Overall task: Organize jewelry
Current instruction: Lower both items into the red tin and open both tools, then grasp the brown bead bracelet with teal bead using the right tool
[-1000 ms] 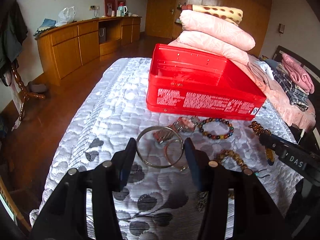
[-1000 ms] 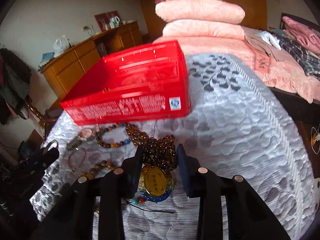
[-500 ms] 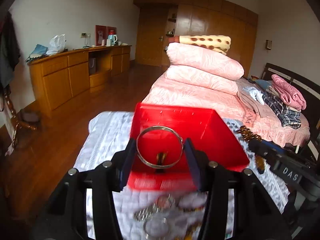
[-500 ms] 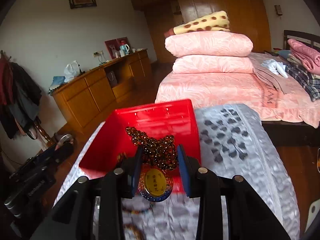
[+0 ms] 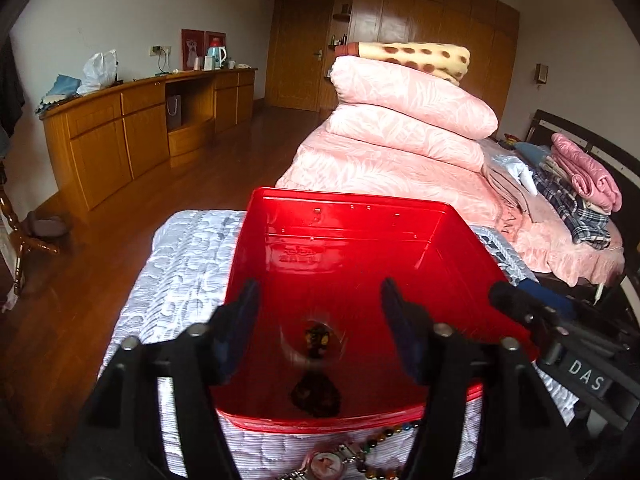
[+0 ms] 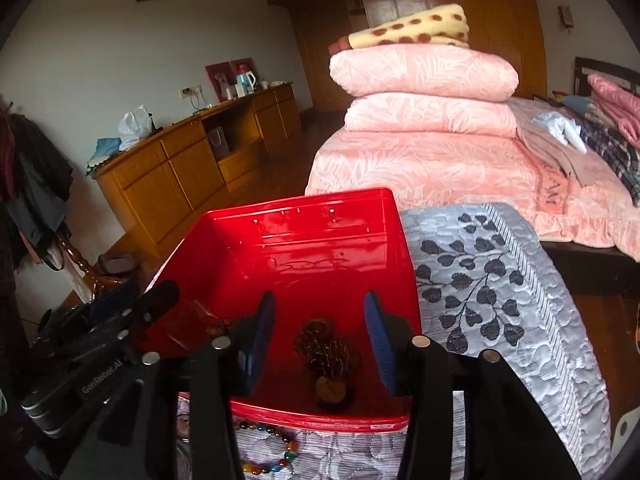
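A red open box point(image 5: 352, 216) stands on the quilted grey bedspread point(image 5: 180, 256); it also shows in the right wrist view point(image 6: 304, 204). My left gripper point(image 5: 318, 312) is open above the box's near side. A blurred silver bangle point(image 5: 312, 344) lies or falls inside below it. My right gripper point(image 6: 318, 328) is open over the box. The brown bead necklace with its gold pendant point(image 6: 328, 352) lies in the box beneath it; it also shows in the left wrist view point(image 5: 316, 394).
A coloured bead bracelet point(image 6: 272, 460) and a watch point(image 5: 326, 462) lie on the bedspread in front of the box. Pink folded quilts point(image 5: 404, 120) are stacked behind. A wooden cabinet point(image 5: 120, 136) lines the left wall. The bedspread's edge drops to wooden floor at left.
Both grippers rose from the bedspread to above the red box, then opened. The bangle left my left gripper and the bead necklace left my right gripper; both are now in the box.
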`<move>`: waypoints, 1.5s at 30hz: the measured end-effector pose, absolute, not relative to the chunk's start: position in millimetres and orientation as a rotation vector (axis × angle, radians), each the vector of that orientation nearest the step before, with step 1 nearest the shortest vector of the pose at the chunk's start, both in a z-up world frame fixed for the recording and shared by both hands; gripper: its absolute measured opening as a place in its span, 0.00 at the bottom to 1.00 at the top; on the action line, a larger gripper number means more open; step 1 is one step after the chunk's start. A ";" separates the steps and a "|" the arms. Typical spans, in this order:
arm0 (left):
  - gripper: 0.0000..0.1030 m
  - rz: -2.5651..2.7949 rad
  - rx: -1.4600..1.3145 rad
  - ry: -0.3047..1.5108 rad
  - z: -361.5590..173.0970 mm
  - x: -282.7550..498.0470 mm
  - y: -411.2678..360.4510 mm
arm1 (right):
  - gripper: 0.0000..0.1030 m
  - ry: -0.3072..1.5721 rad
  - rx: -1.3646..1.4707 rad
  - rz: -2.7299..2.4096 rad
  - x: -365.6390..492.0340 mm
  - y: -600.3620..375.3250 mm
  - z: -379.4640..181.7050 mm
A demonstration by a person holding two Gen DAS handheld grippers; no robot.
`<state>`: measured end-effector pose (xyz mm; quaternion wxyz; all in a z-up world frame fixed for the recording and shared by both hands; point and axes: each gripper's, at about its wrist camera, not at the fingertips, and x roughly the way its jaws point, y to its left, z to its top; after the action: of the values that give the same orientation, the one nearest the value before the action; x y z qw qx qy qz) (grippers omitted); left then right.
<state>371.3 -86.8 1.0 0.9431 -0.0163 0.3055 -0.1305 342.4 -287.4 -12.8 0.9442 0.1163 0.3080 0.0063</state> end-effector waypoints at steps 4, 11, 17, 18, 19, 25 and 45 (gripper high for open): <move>0.66 -0.246 -0.034 0.583 9.8 357.1 -76.6 | 0.46 0.612 0.238 0.005 333.9 -288.0 -11.3; 0.88 -0.226 0.007 0.521 16.5 303.3 -56.5 | 0.65 0.607 0.212 0.016 273.6 -283.4 -20.9; 0.94 -0.201 -0.009 0.587 0.5 254.4 -36.4 | 0.76 0.675 0.181 0.043 225.0 -264.4 -41.3; 0.94 -0.198 -0.009 0.603 -3.5 247.8 -32.3 | 0.76 0.682 0.178 0.048 220.1 -262.4 -43.2; 0.94 -0.200 -0.010 0.609 -6.0 243.5 -29.7 | 0.76 0.688 0.175 0.056 216.3 -260.8 -44.9; 0.94 -0.159 0.005 0.616 -20.6 213.2 -14.4 | 0.76 0.690 0.132 0.046 188.4 -248.2 -54.8; 0.94 -0.146 0.072 0.625 -49.8 177.1 -25.2 | 0.55 0.794 0.166 0.070 186.1 -231.9 -85.9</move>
<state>177.1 -25.2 -49.8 0.9483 0.0355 0.3072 -0.0718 186.1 -231.9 -85.9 0.9183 0.0808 0.3861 0.0340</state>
